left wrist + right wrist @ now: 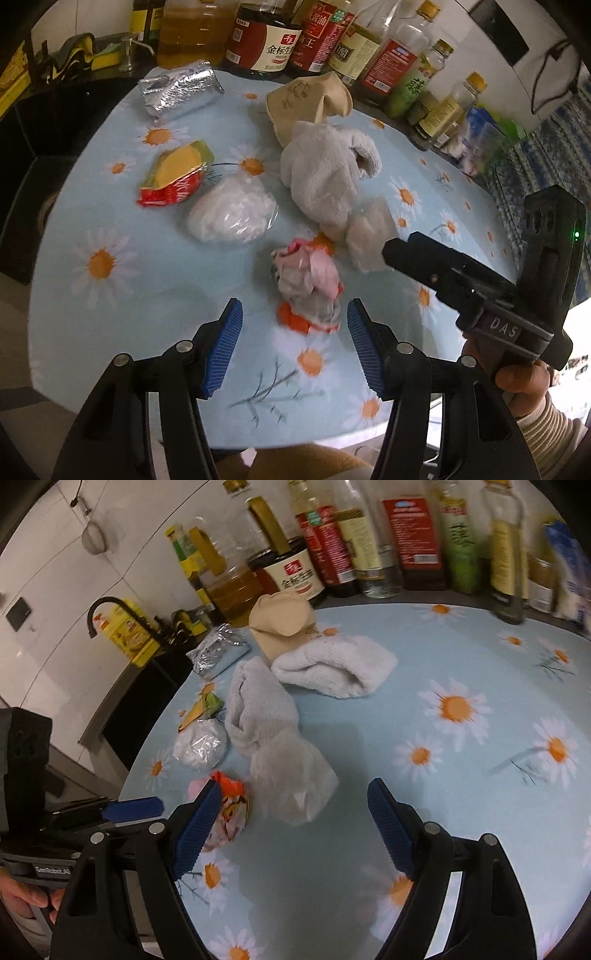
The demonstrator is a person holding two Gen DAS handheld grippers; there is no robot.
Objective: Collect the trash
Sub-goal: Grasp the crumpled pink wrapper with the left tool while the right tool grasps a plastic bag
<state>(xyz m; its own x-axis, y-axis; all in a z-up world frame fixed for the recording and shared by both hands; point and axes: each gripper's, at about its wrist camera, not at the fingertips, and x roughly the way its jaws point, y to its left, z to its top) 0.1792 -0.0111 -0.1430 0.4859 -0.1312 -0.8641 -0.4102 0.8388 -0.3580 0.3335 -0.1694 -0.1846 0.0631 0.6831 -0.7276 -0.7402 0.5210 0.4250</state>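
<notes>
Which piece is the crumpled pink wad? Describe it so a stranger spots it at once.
On the daisy-print tablecloth, look just ahead of the open left gripper. The crumpled pink wad lies there, the only pink, grey and orange piece, beside a clear plastic bag.

- The grey towel (258, 705) lies in the middle of the table (461, 775) and blocks the straight way across.
- Right of the towel the cloth is bare, with room to pass.
- Left of the towel a foil pack (179, 92), a red and yellow wrapper (173, 177) and a white plastic wad (232, 212) crowd the surface.
- Behind the towel a row of bottles (266, 37) walls off the back edge.
- Just in front of the towel a pink crumpled wad (308, 284) and a clear bag (291, 779) lie close together.
</notes>
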